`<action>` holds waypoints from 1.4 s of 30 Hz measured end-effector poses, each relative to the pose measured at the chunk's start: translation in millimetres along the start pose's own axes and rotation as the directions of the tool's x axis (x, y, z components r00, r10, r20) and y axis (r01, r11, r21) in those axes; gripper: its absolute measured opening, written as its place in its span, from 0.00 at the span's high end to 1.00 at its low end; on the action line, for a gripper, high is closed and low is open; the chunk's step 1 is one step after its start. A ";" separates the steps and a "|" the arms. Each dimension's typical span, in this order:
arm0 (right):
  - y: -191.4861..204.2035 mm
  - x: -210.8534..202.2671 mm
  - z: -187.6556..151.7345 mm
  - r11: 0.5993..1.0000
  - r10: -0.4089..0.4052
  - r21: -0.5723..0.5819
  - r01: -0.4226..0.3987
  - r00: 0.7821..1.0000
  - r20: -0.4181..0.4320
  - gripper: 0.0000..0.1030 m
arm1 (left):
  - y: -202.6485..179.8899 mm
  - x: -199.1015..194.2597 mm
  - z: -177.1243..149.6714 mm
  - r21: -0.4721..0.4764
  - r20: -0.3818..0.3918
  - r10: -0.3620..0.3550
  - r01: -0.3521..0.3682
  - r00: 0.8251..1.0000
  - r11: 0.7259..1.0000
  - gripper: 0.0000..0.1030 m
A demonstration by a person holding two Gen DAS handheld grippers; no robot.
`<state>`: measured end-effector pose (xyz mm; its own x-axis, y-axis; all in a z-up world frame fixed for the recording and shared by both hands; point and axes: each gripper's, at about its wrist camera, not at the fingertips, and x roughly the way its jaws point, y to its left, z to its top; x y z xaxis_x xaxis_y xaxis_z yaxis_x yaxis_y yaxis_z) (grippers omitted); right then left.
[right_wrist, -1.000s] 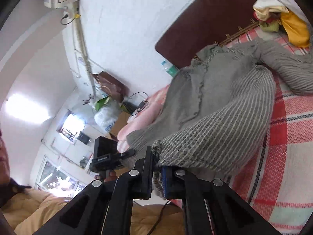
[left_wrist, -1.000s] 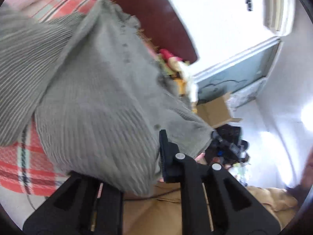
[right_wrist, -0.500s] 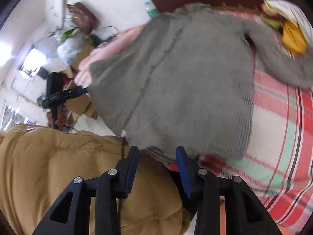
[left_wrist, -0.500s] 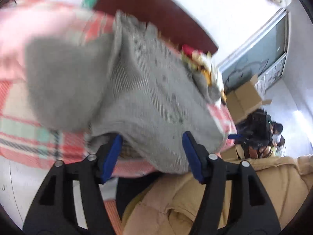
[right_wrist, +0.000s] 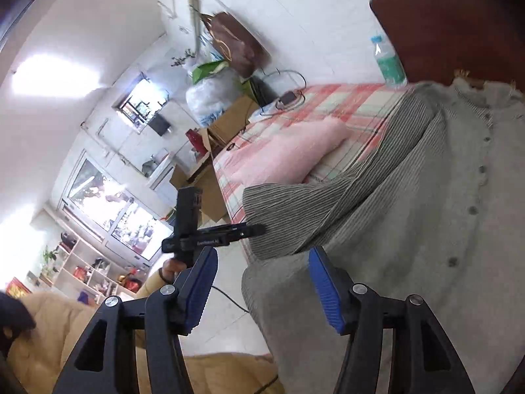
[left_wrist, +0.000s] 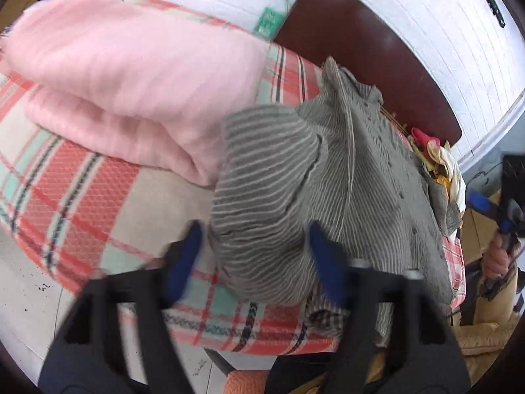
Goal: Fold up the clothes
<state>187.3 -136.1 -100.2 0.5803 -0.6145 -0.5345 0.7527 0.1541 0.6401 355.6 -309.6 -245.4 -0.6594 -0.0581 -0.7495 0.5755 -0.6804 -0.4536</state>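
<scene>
Lying across the plaid bedspread [left_wrist: 98, 197], your grey striped cardigan [left_wrist: 344, 180] fills the centre and right of the left wrist frame, one sleeve [left_wrist: 262, 170] folded over its body.
- Left gripper [left_wrist: 254, 259]: lower centre of frame, jaws spread apart, holding nothing, over the sleeve's end.
- Right gripper [right_wrist: 262, 282]: lower centre of its frame, jaws likewise apart and empty, at the cardigan's near edge [right_wrist: 410, 213].
- Pink blanket [left_wrist: 131, 75]: upper left, folded, touching the cardigan.
- Dark headboard [left_wrist: 361, 39]: upper right.
- Water bottle [right_wrist: 388, 62]: upper right of right wrist frame, beside the headboard.
</scene>
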 end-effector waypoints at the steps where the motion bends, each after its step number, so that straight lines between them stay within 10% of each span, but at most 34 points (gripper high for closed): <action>1: -8.5 25.8 10.2 0.999 -0.006 0.035 0.007 0.999 -0.039 0.42 | 1.6 2.6 0.3 -0.014 -0.021 -0.015 0.015 1.000 1.000 0.80; 11: -77.4 136.4 34.2 0.954 0.041 0.301 0.016 0.982 -0.183 0.44 | 8.7 -55.3 43.1 -0.094 0.068 -0.273 0.278 0.960 0.956 0.86; 14: -66.9 138.7 47.3 0.970 0.072 0.242 -0.035 0.986 -0.148 0.91 | 1.2 -61.8 52.2 -0.083 0.062 -0.314 0.319 0.947 0.944 0.86; 18: -42.1 110.8 83.5 0.992 0.064 0.109 -0.057 0.996 -0.063 0.92 | -24.6 -70.2 53.9 -0.010 0.073 -0.390 0.392 0.918 0.920 0.85; 20: -28.1 79.1 105.1 0.997 0.063 0.037 -0.063 0.998 -0.005 0.92 | -36.1 -74.1 52.7 0.049 0.074 -0.449 0.447 0.890 0.893 0.73; 22: -15.3 39.3 126.2 0.998 0.047 -0.034 -0.045 0.997 0.063 0.92 | -53.1 -69.5 48.8 0.105 0.052 -0.509 0.502 0.859 0.858 0.23; 24: -6.6 -0.8 141.2 0.996 0.036 -0.085 -0.026 0.992 0.118 0.92 | -69.7 -57.0 47.5 0.144 0.013 -0.556 0.549 0.831 0.823 0.19; 29: -17.9 -75.0 154.7 0.991 -0.057 -0.115 0.075 0.986 0.157 0.92 | -110.5 1.9 57.1 0.216 -0.091 -0.484 0.492 0.870 0.843 0.19; 37: -97.1 -83.4 125.9 0.989 -0.147 0.031 0.146 0.988 0.039 0.86 | -163.2 98.0 101.1 0.236 -0.186 -0.399 0.435 0.898 0.869 0.19; 42: -154.6 -69.9 102.0 0.967 -0.219 0.128 0.221 0.975 -0.029 0.41 | -170.1 126.5 109.5 0.176 -0.251 -0.432 0.479 0.866 0.860 0.19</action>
<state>-1.3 -196.0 -105.5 0.4105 -0.6103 -0.6775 0.8158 -0.0861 0.5718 121.3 -281.2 -210.2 -0.6988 0.4266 -0.5742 0.0935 -0.7414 -0.6645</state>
